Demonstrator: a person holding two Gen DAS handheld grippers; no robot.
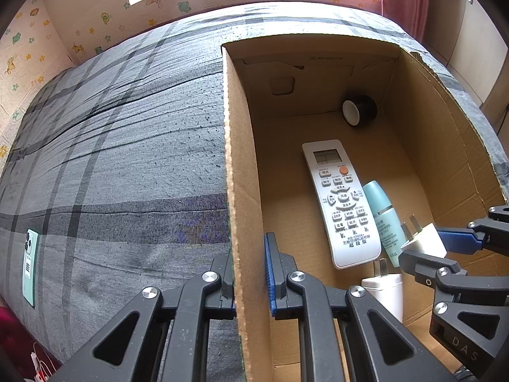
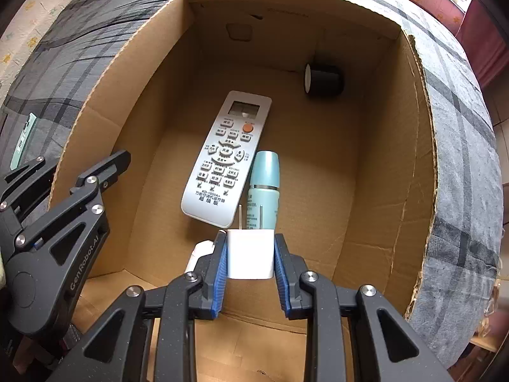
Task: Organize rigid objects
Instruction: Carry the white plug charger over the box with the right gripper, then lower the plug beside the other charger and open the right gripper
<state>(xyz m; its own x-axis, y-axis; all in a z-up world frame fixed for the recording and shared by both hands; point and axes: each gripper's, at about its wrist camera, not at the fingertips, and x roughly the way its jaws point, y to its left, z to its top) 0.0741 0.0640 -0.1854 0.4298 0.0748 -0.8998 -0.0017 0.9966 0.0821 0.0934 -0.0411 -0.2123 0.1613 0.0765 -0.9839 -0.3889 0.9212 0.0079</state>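
An open cardboard box (image 1: 241, 165) stands on a grey plaid bed. My left gripper (image 1: 249, 264) is shut on the box's left wall, one finger outside and one inside. My right gripper (image 2: 250, 248) hangs inside the box, pointing down, shut on a white charger plug (image 2: 250, 253) with its prongs facing away. On the box floor lie a white remote (image 2: 227, 156), a teal bottle (image 2: 264, 184) beside it, a second white charger (image 1: 383, 289) and a black roll (image 2: 324, 79) in the far corner. The held plug (image 1: 426, 238) is above the bottle's near end.
A mint-green phone (image 1: 30, 264) lies on the bedspread (image 1: 127, 159) left of the box. The box floor (image 2: 318, 175) is bare to the right of the bottle. A papered wall and a window are behind the bed.
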